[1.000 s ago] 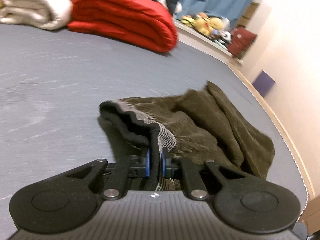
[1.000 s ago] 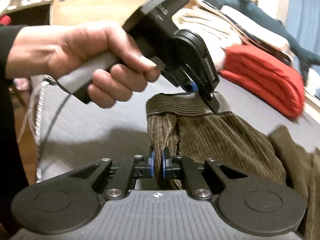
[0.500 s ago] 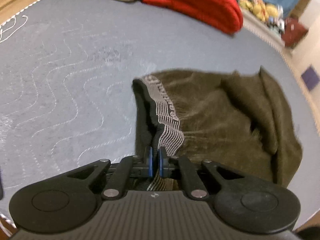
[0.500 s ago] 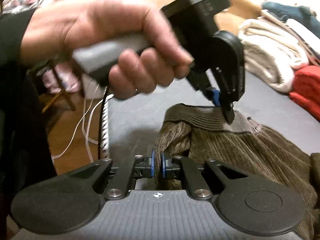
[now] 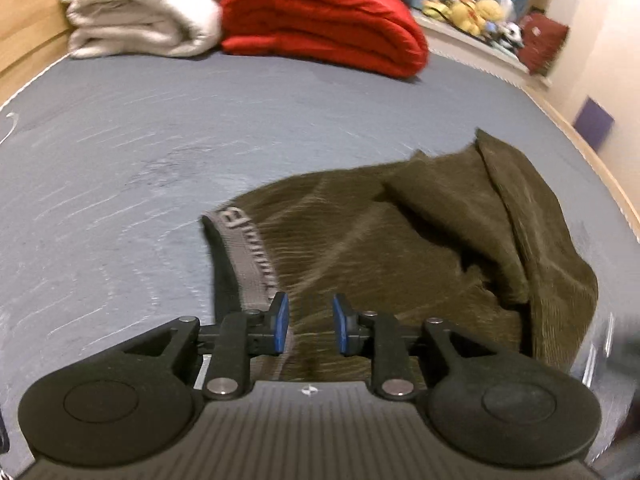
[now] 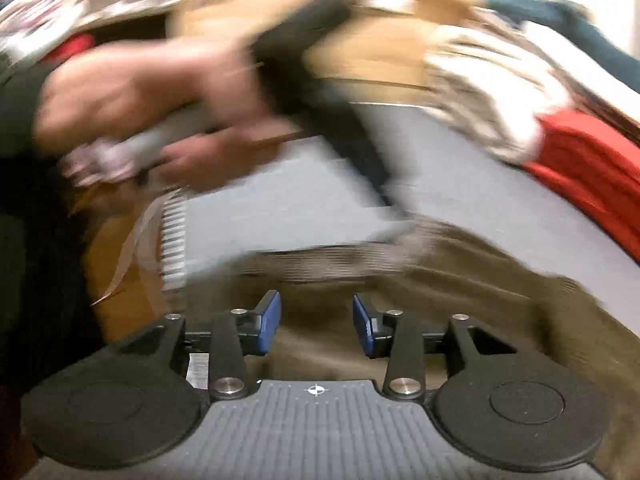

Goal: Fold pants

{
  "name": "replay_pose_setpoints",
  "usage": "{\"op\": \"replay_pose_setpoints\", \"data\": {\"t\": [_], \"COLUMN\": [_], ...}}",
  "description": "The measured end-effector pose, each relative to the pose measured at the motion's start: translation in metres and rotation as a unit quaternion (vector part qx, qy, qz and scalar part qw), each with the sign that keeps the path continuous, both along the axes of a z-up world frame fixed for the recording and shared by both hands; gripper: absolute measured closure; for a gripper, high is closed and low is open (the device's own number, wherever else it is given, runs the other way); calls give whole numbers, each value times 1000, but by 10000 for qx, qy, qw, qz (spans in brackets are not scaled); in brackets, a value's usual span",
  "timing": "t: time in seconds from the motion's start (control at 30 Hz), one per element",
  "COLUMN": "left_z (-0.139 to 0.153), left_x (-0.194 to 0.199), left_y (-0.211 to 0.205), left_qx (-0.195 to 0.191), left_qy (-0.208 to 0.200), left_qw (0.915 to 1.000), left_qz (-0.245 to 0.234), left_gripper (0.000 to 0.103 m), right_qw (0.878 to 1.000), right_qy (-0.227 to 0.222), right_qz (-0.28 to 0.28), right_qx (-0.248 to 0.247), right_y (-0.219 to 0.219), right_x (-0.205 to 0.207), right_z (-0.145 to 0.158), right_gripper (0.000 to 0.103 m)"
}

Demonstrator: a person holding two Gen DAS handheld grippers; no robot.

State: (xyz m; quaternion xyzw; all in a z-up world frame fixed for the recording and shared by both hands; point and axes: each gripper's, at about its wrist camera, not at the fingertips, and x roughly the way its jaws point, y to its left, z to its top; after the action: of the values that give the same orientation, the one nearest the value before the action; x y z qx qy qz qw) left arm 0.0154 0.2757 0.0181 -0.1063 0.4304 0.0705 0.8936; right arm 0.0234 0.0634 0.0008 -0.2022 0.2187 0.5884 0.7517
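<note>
Olive pants point(image 5: 400, 248): one; blankets: two; grippers: two.

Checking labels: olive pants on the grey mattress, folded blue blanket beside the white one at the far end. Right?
Not quite: the blanket beside the white one is red, not blue, as the left wrist view shows. The olive pants do lie on the grey mattress.

Right wrist view: smeared by motion throughout.
Person's hand point(image 6: 140, 92): blurred; grip on its tool unclear.
Waistband lettering point(image 5: 240, 236): partly legible only.
Far shelf toys point(image 5: 476, 12): too blurred to identify.
</note>
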Motion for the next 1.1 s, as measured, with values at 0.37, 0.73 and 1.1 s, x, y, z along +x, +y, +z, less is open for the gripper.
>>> {"op": "replay_pose_setpoints", "data": {"t": [0.37, 0.73, 1.1], "left_z": [-13, -27, -39], "left_x": [27, 46, 73], "left_y": [-36, -65, -124], "left_qx": [147, 73, -297], "left_qy": [63, 72, -87], "left_qw": [9995, 9986, 9936], "left_qz": [-284, -516, -1086], "left_gripper": [77, 77, 77], "right_qw": [8883, 9080, 9476], "right_qy": [1810, 1641, 1981], "right_qz": [-4221, -3850, -2293], "right_qx": [82, 177, -1011], "right_y": [-94, -157, -343], "right_x": [215, 207, 76], "right_z": [-76, -46, -47], "right_gripper": [59, 97, 96]}}
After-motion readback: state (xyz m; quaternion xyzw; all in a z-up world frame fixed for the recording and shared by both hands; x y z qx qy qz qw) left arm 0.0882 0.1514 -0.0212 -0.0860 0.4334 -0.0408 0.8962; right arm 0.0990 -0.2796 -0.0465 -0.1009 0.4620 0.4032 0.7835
